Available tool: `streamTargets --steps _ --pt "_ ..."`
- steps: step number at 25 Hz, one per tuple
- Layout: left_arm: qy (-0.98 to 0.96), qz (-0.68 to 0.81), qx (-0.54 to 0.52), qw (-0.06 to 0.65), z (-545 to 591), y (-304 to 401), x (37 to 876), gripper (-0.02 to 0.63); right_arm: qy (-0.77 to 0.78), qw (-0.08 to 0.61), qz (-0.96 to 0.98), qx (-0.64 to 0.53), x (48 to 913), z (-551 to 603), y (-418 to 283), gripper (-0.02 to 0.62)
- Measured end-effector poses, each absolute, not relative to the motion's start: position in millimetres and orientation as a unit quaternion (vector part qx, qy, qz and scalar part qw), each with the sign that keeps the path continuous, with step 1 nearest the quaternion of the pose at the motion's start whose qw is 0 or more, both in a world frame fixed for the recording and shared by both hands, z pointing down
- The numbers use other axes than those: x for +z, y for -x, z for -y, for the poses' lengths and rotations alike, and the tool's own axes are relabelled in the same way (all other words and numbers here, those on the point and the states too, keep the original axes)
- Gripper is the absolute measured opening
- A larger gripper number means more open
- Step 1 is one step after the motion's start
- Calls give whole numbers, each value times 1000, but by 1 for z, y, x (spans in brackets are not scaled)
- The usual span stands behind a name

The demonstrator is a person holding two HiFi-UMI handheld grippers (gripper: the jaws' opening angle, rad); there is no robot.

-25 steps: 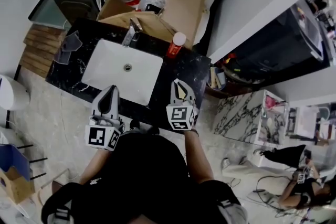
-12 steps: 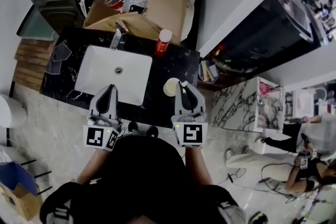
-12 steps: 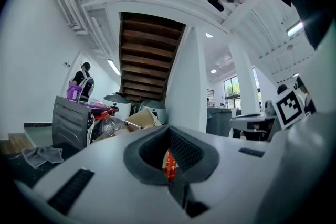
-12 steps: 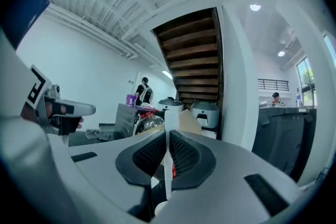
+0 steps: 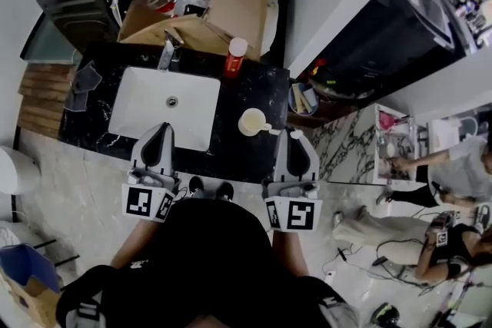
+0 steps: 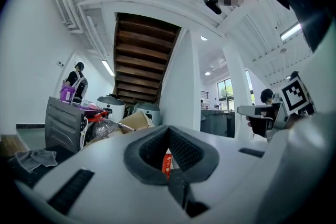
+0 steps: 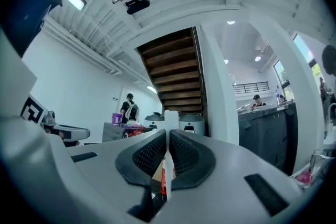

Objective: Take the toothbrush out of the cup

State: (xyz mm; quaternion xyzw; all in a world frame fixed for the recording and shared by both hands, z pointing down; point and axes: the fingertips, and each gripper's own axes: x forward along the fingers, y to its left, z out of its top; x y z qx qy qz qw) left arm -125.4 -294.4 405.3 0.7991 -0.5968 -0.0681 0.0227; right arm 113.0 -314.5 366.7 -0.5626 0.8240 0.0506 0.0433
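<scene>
Clearly, the right gripper's (image 7: 168, 136) jaws stand almost together, pinching the thin white toothbrush (image 7: 168, 173) upright between the pads. The left gripper's (image 6: 168, 131) jaws meet at their tips with nothing held; a red bottle (image 6: 167, 162) shows beyond them. From the head view, the right gripper hangs off the near right corner of the black counter (image 5: 261, 88), near the cream cup (image 5: 252, 121) but apart from it. The cup stands just right of the white sink (image 5: 146, 107) and seems empty, though it is small there. The left gripper sits at the sink's near edge.
</scene>
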Motion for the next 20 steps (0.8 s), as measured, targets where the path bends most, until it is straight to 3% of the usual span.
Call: streamTargets --steps 20 --pt "-800 596 -66 17 288 126 403 3 577 67 -812 53 364 305 -126 37"
